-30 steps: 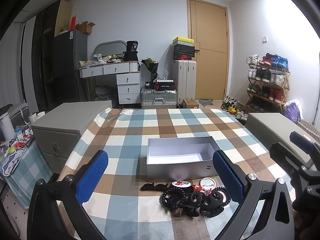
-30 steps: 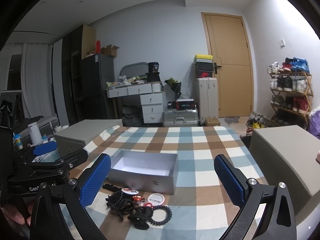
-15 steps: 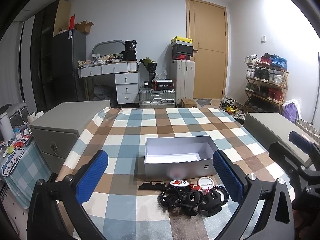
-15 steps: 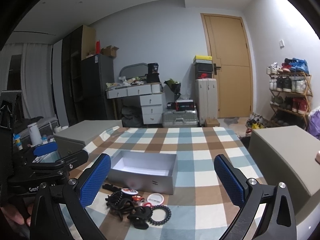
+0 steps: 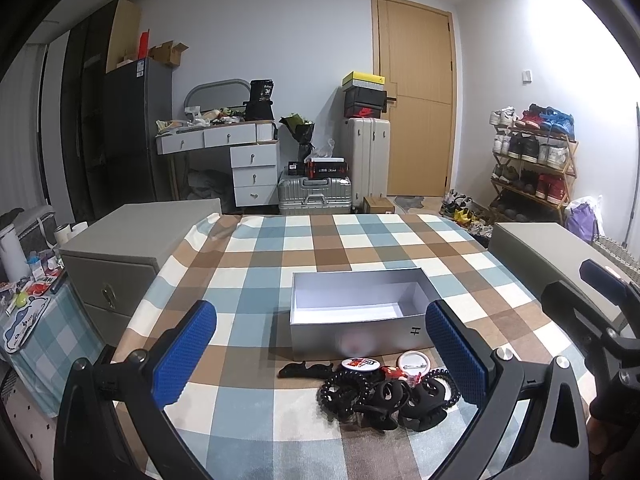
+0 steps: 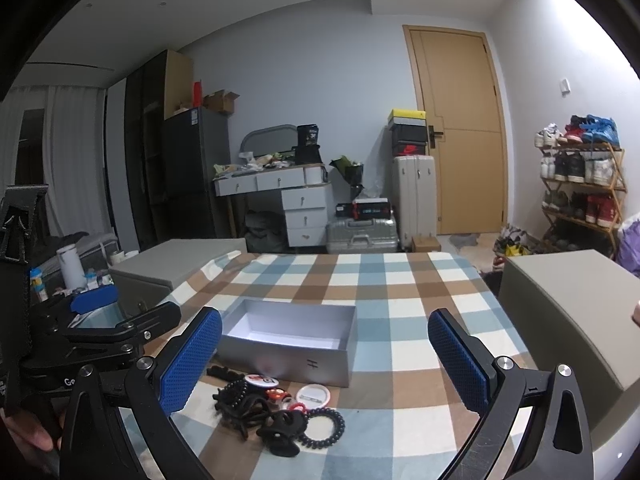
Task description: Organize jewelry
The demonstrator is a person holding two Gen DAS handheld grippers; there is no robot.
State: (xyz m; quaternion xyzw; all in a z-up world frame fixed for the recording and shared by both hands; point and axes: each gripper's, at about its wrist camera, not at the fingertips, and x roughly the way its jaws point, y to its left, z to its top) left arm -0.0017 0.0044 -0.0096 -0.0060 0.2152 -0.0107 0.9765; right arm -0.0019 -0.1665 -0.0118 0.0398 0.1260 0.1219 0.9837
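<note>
An empty silver box (image 5: 356, 322) (image 6: 288, 346) lies open on the checked tablecloth (image 5: 304, 256). In front of it sits a pile of accessories (image 5: 380, 394) (image 6: 276, 412): black coiled hair ties, black claw clips, round badges and a small red item. My left gripper (image 5: 320, 356) hovers open above and just before the pile, nothing between its blue pads (image 5: 186, 354). My right gripper (image 6: 324, 364) is open too, to the right of the pile, and holds nothing. Each gripper shows at the edge of the other's view.
Grey cabinets (image 5: 132, 248) (image 6: 568, 312) flank the table on both sides. A low side table with bottles (image 5: 28, 300) stands at the left. Behind are a desk with drawers (image 5: 240, 160), suitcases (image 5: 316, 196), a door (image 5: 416, 100) and a shoe rack (image 5: 532, 160).
Both views shift only slightly; the left gripper has eased a little towards the box and pile. Nothing was grasped or moved on the table.
</note>
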